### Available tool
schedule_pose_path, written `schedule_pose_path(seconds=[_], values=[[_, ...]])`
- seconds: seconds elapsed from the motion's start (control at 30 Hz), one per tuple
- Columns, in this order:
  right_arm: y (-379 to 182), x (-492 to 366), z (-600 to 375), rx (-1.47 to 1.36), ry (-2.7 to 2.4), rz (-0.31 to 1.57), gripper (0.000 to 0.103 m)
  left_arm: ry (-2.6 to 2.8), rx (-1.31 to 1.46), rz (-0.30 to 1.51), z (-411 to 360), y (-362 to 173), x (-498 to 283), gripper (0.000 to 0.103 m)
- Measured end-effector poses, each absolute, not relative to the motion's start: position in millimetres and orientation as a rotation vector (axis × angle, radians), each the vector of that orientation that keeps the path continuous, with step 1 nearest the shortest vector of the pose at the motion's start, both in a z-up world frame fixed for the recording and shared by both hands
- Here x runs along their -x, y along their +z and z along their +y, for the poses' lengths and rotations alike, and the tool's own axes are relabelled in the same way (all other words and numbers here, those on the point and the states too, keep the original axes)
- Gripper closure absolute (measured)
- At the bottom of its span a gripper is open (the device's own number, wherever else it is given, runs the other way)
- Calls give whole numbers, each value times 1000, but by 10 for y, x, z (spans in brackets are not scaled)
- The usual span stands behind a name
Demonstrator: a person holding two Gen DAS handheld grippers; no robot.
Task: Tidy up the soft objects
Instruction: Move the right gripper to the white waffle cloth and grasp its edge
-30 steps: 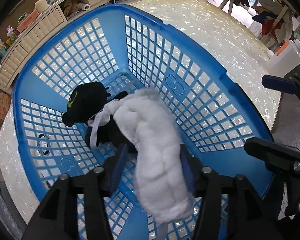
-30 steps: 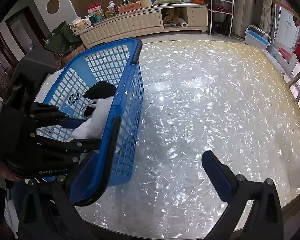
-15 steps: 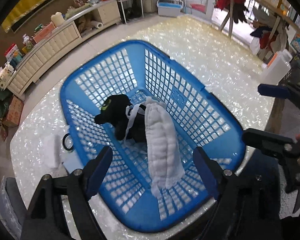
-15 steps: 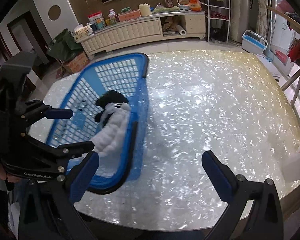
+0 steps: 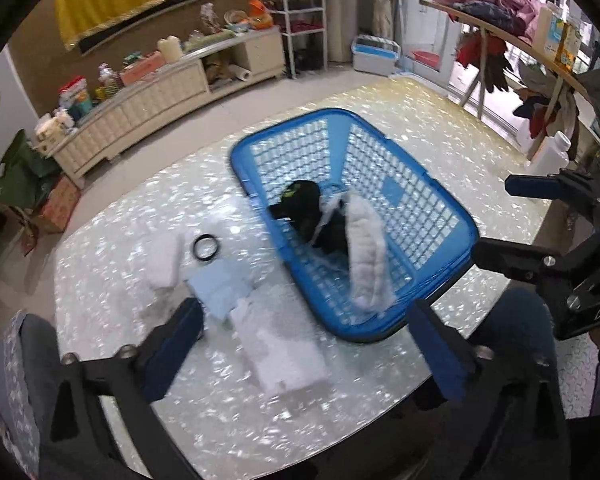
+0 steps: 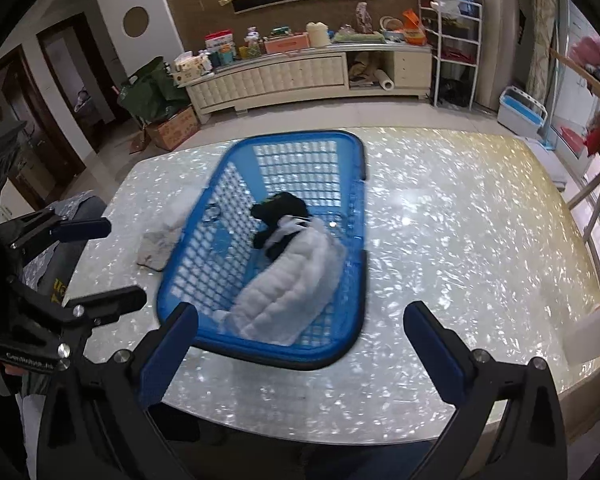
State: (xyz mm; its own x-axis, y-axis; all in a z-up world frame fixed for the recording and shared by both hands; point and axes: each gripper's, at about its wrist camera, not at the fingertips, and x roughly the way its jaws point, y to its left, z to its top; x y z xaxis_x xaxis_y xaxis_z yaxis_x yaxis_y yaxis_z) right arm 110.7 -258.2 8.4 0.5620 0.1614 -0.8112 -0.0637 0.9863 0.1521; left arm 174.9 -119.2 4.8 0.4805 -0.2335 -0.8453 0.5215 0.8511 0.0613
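We see the left gripper (image 5: 308, 336), jaws just opened wide and empty. The white quilted cloth (image 5: 366, 254) lies in the blue basket (image 5: 456, 216), apparently over the black plush toy (image 5: 300, 204) at its ten o'clock. The right gripper (image 6: 300, 340) gapes wide, empty.

My left gripper (image 5: 304, 340) was black, with thick black arms and two blue pads (image 5: 172, 348) on its fingers. Small silver screws sat near the pads. My right gripper (image 6: 300, 344) looked just the same, black with blue pads (image 6: 434, 344) and round silver screws. White letters were printed on the black frames. I wore dark blue trousers (image 5: 516, 332).
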Motion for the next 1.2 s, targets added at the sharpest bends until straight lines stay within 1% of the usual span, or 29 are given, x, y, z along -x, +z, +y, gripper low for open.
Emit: schedule_pose_path(seconds=[0.17,0.47,0.63,1.2], values=[[112,-1118,-2315,-83,163,963,0,-442,-289,924,-875,74,-1629,0],[-1,-1206,-1704,14,248,1001,0,-372,-219,961,-257,-43,-1449,0],[-92,-1250,-1385,52,284,1021,0,-337,-230,954,10,-127,-1336,0],[-698,-1534,-484,173,379,1115,0,-243,-113,1058,998,-613,-1326,0]])
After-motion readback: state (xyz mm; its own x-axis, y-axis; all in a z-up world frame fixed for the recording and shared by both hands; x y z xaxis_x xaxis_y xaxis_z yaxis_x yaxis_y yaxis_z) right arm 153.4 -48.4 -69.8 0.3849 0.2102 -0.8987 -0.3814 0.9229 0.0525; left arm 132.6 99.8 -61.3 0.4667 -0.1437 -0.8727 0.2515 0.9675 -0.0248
